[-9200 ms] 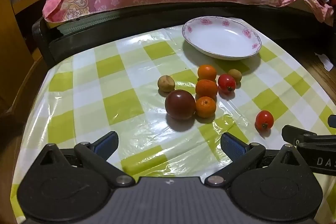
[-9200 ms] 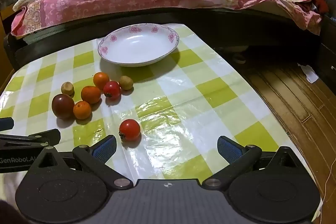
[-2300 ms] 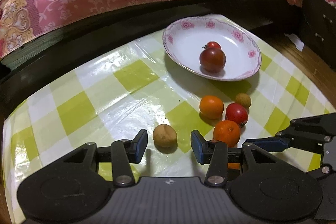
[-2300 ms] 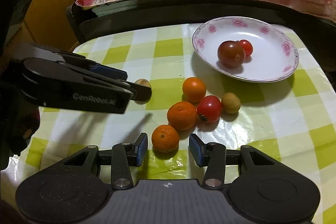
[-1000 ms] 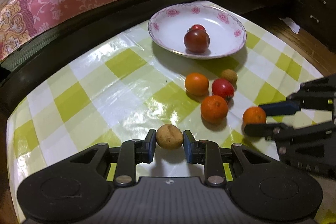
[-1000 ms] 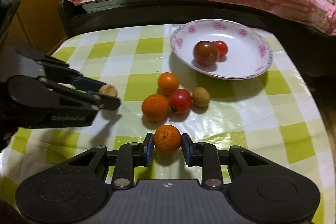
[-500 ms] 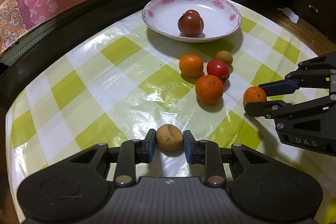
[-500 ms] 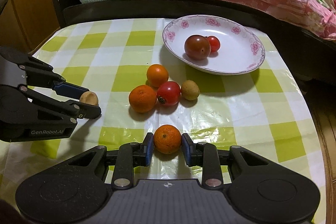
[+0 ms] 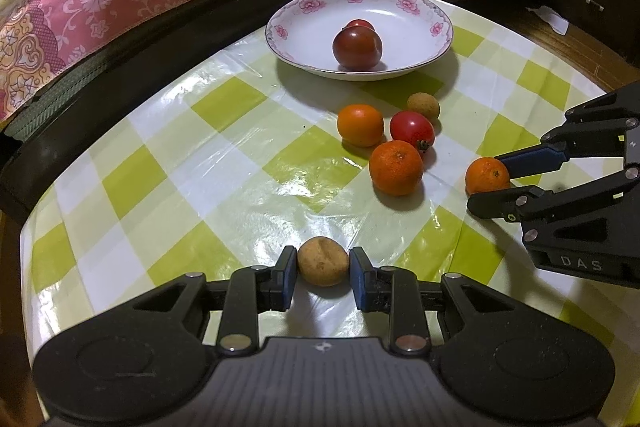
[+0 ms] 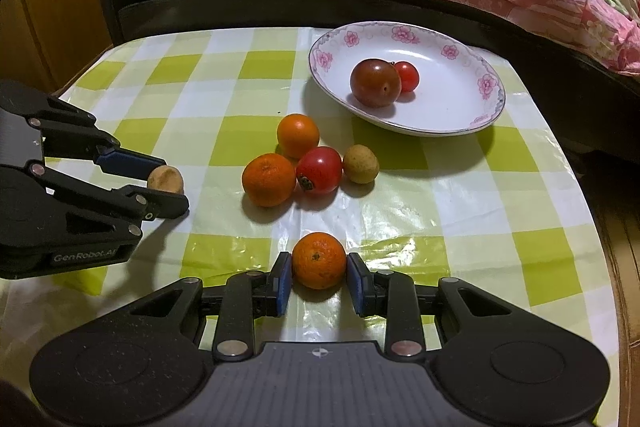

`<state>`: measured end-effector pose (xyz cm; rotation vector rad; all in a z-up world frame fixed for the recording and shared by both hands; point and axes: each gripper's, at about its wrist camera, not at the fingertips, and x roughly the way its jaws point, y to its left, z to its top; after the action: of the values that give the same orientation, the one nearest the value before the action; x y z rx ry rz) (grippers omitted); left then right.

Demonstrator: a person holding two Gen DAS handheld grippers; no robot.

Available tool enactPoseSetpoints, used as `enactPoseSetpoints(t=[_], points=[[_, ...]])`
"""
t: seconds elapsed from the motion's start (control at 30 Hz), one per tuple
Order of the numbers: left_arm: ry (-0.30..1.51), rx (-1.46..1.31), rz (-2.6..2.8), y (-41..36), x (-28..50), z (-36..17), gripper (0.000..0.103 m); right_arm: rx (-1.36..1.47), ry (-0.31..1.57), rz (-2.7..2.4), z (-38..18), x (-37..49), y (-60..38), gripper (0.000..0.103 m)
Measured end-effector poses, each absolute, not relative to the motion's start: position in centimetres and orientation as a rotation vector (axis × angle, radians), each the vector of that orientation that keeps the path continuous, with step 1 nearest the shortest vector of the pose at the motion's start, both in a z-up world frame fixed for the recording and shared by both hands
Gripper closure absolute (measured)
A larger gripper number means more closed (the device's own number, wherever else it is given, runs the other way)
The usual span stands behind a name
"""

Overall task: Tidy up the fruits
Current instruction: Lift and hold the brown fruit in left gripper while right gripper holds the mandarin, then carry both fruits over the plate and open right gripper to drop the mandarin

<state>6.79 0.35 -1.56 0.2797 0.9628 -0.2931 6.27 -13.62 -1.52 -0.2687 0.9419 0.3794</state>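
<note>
The left gripper (image 9: 323,278) has its fingers clamped on a small brown fruit (image 9: 322,261), and the right gripper (image 10: 319,278) has its fingers pressed against both sides of a small orange (image 10: 318,259); both fruits seem to sit just above the checked tablecloth (image 9: 168,163), though whether they touch it is hard to tell; the flowered plate (image 10: 486,83) stands at the far side, already holding a dark tomato (image 10: 375,83) and a small red tomato (image 10: 407,76) touching each other; between the grippers and the plate lie a larger orange (image 10: 269,179), another orange (image 10: 298,135), a red tomato (image 10: 320,170) and a small tan fruit (image 10: 361,163), bunched together; the step in hand looks like carrying two picked fruits to the plate; next, each should pass over the cluster and be let go low in the plate, on bare white, or it may roll.
</note>
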Motion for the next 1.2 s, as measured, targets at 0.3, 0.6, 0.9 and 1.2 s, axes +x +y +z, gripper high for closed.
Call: enactPoseSetpoints(t=[0.3, 0.6, 0.9, 1.2], points=[[0.961, 0.292, -0.283, 0.1, 6.7, -1.5, 0.067, -0.309, 0.929, 0.38, -1.5, 6.0, -13.4, 0.079], [0.946, 0.282, -0.285, -0.1, 6.7, -0.8, 0.067, -0.314, 0.928, 0.377, -1.4, 6.0, -13.3, 0.079], [0.925, 0.28, -0.295, -0.9, 6.9, -0.2, 0.067, -0.321, 0.915, 0.371, -1.0, 5.9, -13.3, 0.079], [0.908, 0.276, -0.302, -1.5, 7.2, 0.3, 0.067, -0.321, 0.901, 0.368, -0.5, 6.2, -13.4, 0.079]])
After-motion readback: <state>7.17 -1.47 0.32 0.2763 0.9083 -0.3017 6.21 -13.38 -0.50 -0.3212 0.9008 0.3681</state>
